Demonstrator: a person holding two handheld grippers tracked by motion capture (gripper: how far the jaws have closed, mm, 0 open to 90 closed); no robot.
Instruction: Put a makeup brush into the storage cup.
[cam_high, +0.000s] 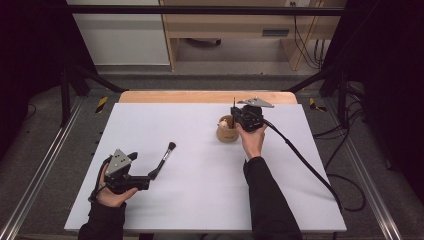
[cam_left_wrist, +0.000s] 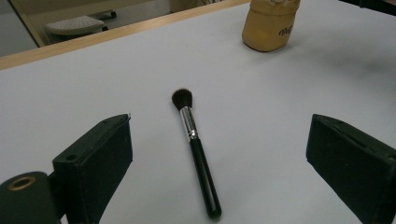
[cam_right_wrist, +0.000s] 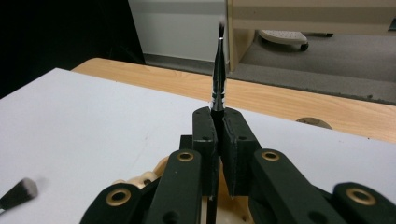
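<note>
The right tool (cam_right_wrist: 217, 126) pinches a thin brush (cam_right_wrist: 218, 70) upright above the wooden cup (cam_high: 226, 131); the left tool (cam_left_wrist: 219, 154) gapes wide around a makeup brush (cam_left_wrist: 195, 144).

Light comes from above, even and soft, on white table top (cam_high: 200, 190); top is brightest part of high view. Left and right edges of that frame fall into near black. Shadows on table weak, short (small one beside large brush (cam_high: 163, 159)). No strong glare, only thin shine on metal ferrule of brush in left gripper view. High view slightly soft overall. In right gripper view, near jaws sharp, tip of thin brush (cam_right_wrist: 218, 70) at top centre blurred, brush head at lower left blurred also. Background rooms dim, hazy.
</note>
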